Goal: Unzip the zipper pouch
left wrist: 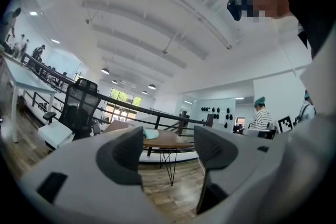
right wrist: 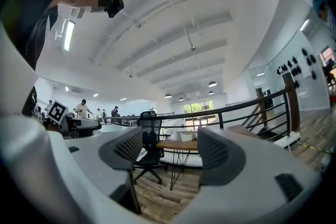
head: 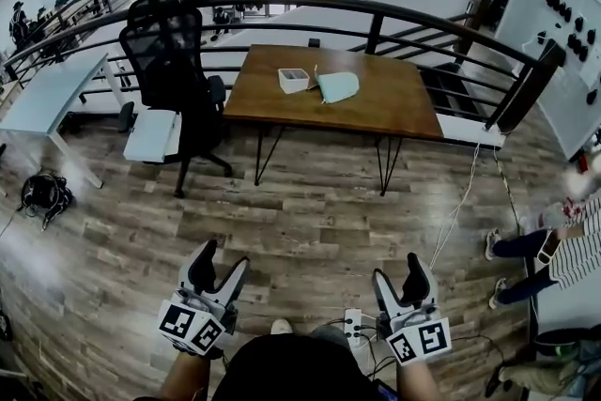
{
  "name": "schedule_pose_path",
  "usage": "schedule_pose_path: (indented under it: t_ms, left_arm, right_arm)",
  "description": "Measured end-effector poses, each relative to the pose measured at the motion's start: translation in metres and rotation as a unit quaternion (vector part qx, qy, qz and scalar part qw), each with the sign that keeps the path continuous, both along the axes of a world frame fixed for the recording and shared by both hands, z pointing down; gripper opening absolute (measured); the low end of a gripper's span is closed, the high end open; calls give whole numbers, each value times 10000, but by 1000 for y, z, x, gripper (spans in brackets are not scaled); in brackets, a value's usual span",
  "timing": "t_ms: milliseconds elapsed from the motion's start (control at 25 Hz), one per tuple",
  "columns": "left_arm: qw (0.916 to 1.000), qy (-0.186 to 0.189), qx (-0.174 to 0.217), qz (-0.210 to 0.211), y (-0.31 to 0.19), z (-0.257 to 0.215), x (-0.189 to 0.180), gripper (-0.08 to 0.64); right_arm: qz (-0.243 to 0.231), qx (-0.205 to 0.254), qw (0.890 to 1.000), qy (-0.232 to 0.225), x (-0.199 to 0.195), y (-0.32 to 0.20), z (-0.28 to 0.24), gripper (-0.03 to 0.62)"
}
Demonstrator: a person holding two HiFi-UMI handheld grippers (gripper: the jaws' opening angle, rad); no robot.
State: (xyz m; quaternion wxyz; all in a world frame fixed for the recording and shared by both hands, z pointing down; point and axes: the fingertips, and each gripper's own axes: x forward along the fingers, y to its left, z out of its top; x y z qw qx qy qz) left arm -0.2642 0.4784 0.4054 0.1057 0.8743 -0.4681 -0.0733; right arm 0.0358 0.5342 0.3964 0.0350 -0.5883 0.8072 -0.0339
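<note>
**Zipper pouch (head: 338, 86) way over on the bench, both jaws empty**

It's lying on the wooden bench (head: 394, 108), just beside a small white box (head: 293, 80), well apart from me across the plank floor. Pale teal fabric, so I reckon it's soft, light and floppy. It'll probably slide and bunch unless one side pins the body near the zipper end while the other pinches the pull tab, which I can't make out from here. My left gripper (head: 221, 260) and right gripper (head: 398, 272) hang low in front of me, jaws wide, nothing between them. No brand or writing readable.
</note>
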Motion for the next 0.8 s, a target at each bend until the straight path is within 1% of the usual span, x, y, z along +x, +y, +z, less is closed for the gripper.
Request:
schedule_pose_path:
  t_ms: [200,360,520,640,800]
  left_arm:
    - [10000,7,-94,-6,-16,10,-11,310]
    - [9997,20,-201,-126,-29,17,-25,310]
    - [9991,26,-271,-322,-46,25,-42,307]
    - [9987,29,-233,-453,-67,23,-49,307]
    - [9986,-71,-106,-519,-101,19,-46,307]
  right_arm:
    - [-85,-255,9996,102,-11,-17,15,305]
    - [-211,-362,9991,114,-21,-43,20,301]
    - [-509,-328,9980,155,-41,-81,24,295]
    - [-760,-210,9968,111,-53,-111,18,295]
    - [-904,-110,9958,123,-53,-151,13,290]
